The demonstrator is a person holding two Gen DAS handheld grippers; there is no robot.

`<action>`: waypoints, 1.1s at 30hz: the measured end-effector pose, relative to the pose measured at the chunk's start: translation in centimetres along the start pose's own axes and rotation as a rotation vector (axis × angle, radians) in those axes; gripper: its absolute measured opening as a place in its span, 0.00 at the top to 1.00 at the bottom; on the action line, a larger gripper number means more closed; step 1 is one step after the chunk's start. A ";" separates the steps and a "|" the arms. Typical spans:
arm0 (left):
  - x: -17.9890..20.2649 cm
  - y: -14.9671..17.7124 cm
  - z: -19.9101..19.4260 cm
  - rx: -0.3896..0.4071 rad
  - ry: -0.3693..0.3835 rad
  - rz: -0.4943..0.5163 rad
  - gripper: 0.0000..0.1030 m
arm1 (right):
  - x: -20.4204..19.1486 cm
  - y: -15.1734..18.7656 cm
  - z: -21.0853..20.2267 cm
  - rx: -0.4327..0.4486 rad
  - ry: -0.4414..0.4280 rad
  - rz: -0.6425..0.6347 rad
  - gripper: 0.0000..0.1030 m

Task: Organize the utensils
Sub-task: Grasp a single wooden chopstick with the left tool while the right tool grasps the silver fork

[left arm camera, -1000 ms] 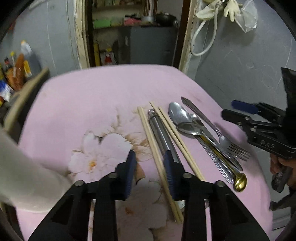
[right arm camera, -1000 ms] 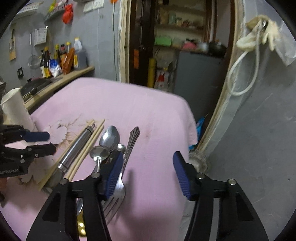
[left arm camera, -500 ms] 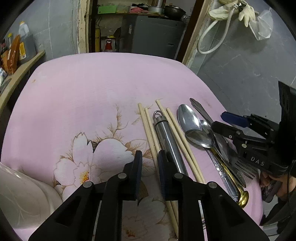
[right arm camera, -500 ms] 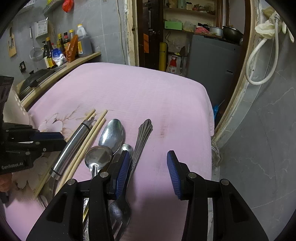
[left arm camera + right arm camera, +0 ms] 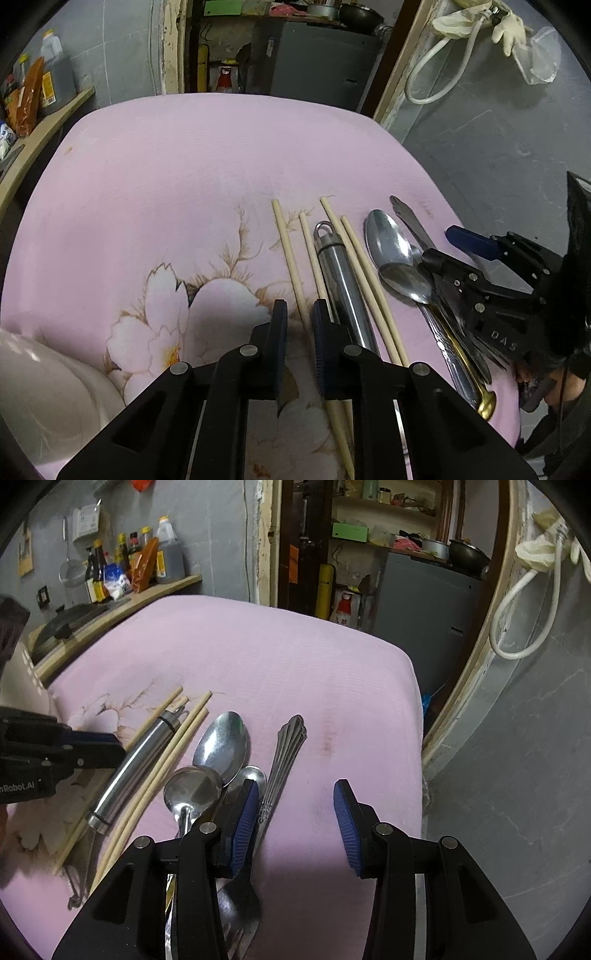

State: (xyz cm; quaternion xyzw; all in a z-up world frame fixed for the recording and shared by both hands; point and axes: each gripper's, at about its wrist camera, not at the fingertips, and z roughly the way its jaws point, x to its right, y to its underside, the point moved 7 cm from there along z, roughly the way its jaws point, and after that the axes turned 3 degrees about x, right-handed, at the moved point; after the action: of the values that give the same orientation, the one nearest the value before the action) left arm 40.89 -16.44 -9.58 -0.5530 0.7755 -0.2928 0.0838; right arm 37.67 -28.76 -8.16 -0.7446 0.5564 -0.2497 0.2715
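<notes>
Several wooden chopsticks point(image 5: 291, 258) lie beside a steel tube handle point(image 5: 340, 280) on the pink flowered cloth point(image 5: 203, 184). To their right are a large spoon point(image 5: 386, 240), a smaller spoon point(image 5: 406, 284) and a fork handle point(image 5: 410, 221). My left gripper point(image 5: 300, 328) hovers over the leftmost chopstick, which runs into the narrow gap between its pads without being pinched. My right gripper point(image 5: 295, 823) is open over bare cloth, its left pad beside the fork handle point(image 5: 286, 753) and above the spoons point(image 5: 221, 742). The fork's tines are hidden under that finger.
A pale round container point(image 5: 44, 387) stands at the near left corner. The table's right edge point(image 5: 415, 709) drops off close to the fork, next to a grey wall. A wooden shelf with bottles point(image 5: 129, 565) runs along the left. The far half of the cloth is bare.
The left jaws have narrowed to a slim gap and shifted over the leftmost chopstick. The right gripper came lower and closer to the fork and spoons, its jaws slightly narrower.
</notes>
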 end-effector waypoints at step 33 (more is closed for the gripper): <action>-0.6 2.4 -1.5 -0.009 -0.040 -0.030 0.97 | -1.7 0.8 -0.5 -0.050 -0.003 -0.018 0.91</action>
State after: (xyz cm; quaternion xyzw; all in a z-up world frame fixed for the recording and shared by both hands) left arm 38.48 -14.85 -9.85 -0.5706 0.7668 -0.2792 0.0924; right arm 36.36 -27.38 -8.45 -0.7564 0.5555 -0.2370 0.2513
